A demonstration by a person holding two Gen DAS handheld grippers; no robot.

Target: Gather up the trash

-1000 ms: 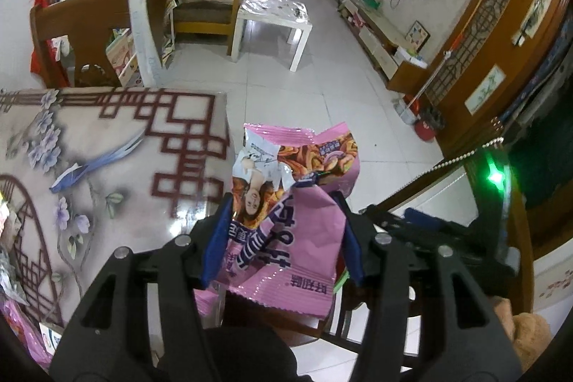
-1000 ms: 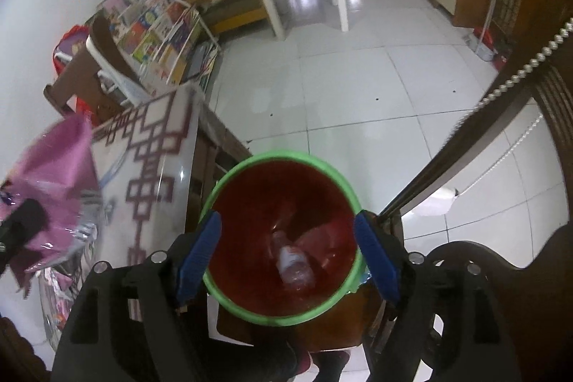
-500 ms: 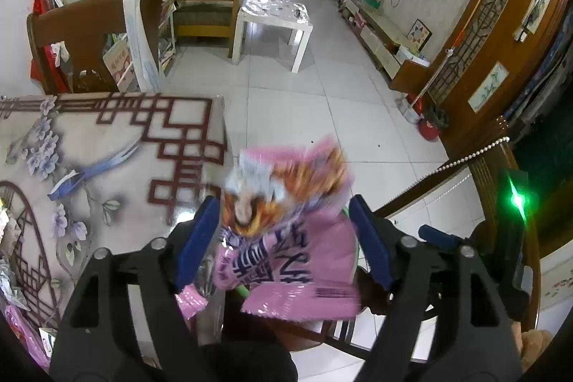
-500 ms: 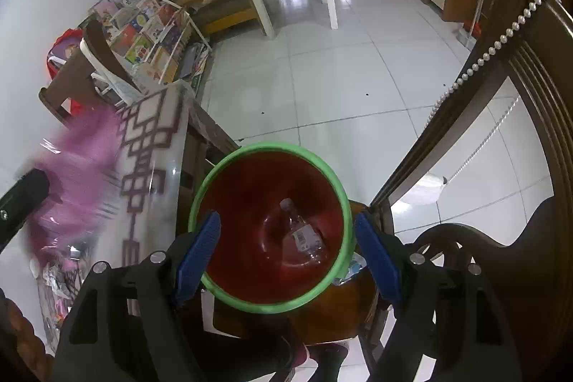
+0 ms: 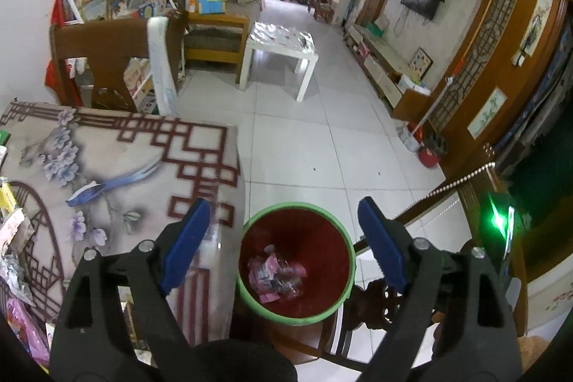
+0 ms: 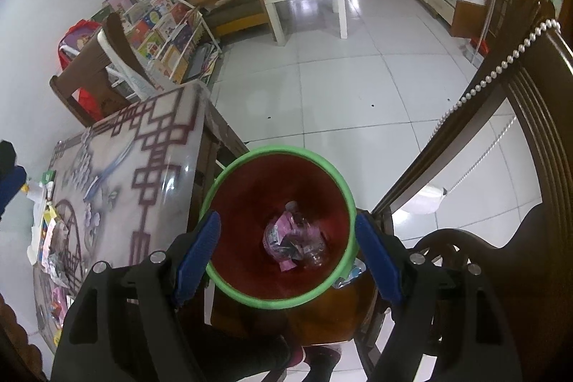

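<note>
The left gripper (image 5: 283, 244) hangs above the bin (image 5: 250, 298) with its jaws opening and nothing between them — just air over the red inside. Down at the bottom lies the pink snack bag (image 5: 275, 276), crumpled among a few other wrappers. In the right wrist view the right gripper (image 6: 286, 249) holds that same bin (image 6: 275, 301), its blue pads set wide against the green rim on either side. The bag (image 6: 283, 237) shows there too, lying over what looks like a clear plastic bottle (image 6: 313, 256). The bin sits just beside the corner of the table (image 5: 143, 167), whose cloth carries flowers and a red lattice border. More trash waits at the table's near left edge — a loose pile of wrappers (image 5: 14, 256) and packets, too bunched to tell apart. A dark wooden chair (image 6: 519, 138) with a string of white beads (image 6: 501, 67) draped over its back stands to the right of the bin.
</note>
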